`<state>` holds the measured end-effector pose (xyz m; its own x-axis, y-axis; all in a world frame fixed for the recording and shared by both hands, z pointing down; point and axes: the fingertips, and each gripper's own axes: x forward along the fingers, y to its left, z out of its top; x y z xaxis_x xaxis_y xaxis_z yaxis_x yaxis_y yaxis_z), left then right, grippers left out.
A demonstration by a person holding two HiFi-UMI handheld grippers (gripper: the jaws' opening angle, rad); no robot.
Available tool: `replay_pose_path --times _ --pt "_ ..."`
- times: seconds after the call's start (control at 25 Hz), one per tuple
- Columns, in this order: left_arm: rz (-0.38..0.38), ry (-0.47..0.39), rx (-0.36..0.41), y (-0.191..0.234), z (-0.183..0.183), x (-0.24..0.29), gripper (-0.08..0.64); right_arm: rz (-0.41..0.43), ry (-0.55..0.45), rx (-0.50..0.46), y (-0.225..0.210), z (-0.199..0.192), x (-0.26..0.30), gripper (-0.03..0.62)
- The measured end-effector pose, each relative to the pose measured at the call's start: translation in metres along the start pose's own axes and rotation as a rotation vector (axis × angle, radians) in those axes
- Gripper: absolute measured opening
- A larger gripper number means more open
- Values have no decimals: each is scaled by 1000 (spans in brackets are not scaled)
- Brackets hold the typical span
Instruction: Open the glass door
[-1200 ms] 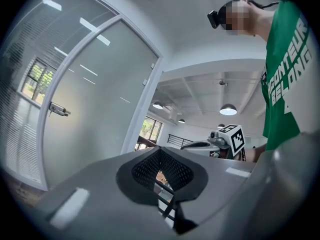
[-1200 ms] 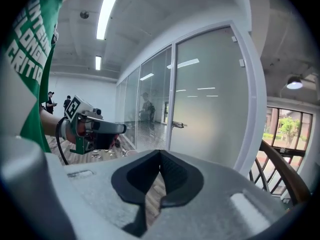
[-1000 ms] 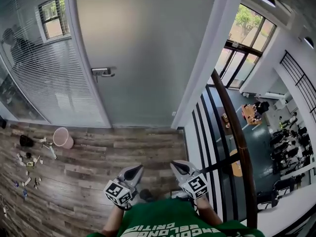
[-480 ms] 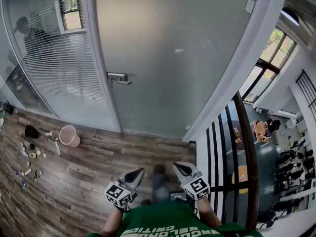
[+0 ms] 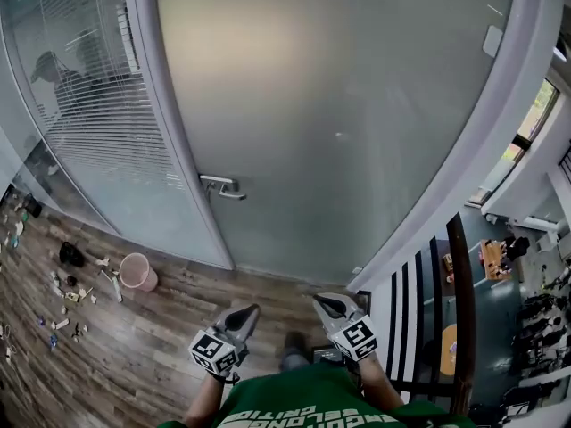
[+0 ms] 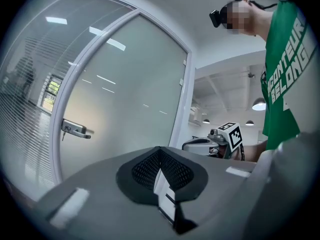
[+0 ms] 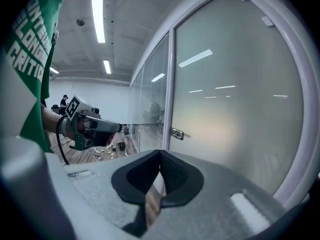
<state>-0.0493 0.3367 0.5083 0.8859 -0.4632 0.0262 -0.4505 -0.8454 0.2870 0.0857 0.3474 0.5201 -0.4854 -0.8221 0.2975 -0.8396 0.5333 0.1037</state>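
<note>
The frosted glass door [image 5: 339,123] stands closed ahead in its pale frame. Its metal lever handle [image 5: 221,186] sits on the door's left edge and also shows in the left gripper view [image 6: 75,130] and the right gripper view [image 7: 176,133]. My left gripper [image 5: 244,311] and right gripper [image 5: 322,303] are held low in front of my body, side by side and well short of the door. Both are shut with nothing in them, their dark pads meeting at the tips [image 6: 160,151] [image 7: 160,155]. Neither touches the handle.
A glass partition with blinds [image 5: 85,123] runs left of the door. A pink bin [image 5: 137,271] and several small items [image 5: 67,294] lie on the wood floor at the left. A dark railing [image 5: 460,310] borders a drop to a lower level on the right.
The view has moved closer to the door: it fills more of the frame and the handle appears nearer. Both grippers keep the same shut pose in front of me.
</note>
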Motion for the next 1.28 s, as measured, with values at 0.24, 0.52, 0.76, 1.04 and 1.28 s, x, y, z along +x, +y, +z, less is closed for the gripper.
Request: replay_pose_path --times 0.24,0.52,0.76,1.04,1.28 --pt "58 -7 7 35 24 56 17 54 7 -4 -60 9 32 -6" --pt "158 -12 7 75 41 86 17 134 0 -21 -103 24 83 -6" --pt "220 -24 1 112 49 88 17 183 12 -68 -109 36 129 -5" --pt "239 -14 17 186 59 107 17 206 62 -155 -118 53 202 25" --pt "283 37 30 259 62 128 17 178 151 -274 -124 57 279 35"
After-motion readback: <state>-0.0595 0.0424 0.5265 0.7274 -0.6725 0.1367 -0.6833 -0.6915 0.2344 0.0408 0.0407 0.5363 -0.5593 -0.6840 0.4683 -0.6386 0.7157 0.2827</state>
